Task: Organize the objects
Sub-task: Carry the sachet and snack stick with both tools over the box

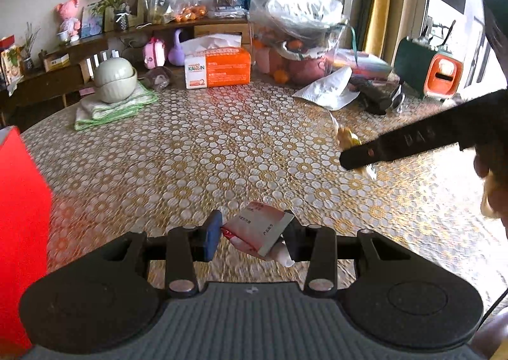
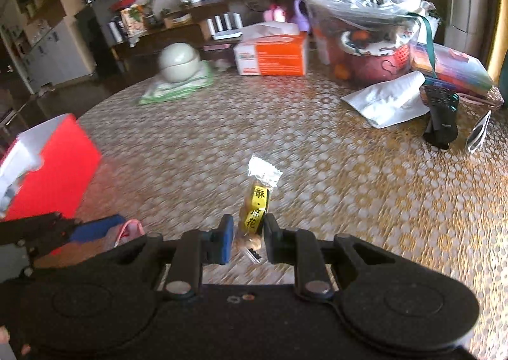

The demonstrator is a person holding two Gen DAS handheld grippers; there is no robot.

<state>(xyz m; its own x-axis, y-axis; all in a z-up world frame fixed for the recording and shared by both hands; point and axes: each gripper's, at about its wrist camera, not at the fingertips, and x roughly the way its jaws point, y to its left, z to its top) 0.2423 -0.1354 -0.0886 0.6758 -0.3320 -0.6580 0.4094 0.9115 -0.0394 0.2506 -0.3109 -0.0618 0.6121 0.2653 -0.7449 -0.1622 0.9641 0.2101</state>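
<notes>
In the left wrist view, the left gripper [image 1: 254, 234] is held low above the patterned tablecloth [image 1: 197, 150] and its 2 fingers pinch a white and pink sachet [image 1: 262, 228], which sits tilted between the pads. Only this view shows the right gripper [image 1: 352, 156] from the side, reaching in from the right with a yellow wrapped snack [image 1: 347, 137] at its tip. A red box [image 1: 19, 201] stands at the left edge.

In the right wrist view, the right gripper [image 2: 244, 237] points forward over the table, and its jaws are closed on the snack packet [image 2: 255, 213], which stands almost upright. Here the red box [image 2: 50, 166] shows its white inside, and a black remote control [image 2: 441, 118] lies far right.
</notes>
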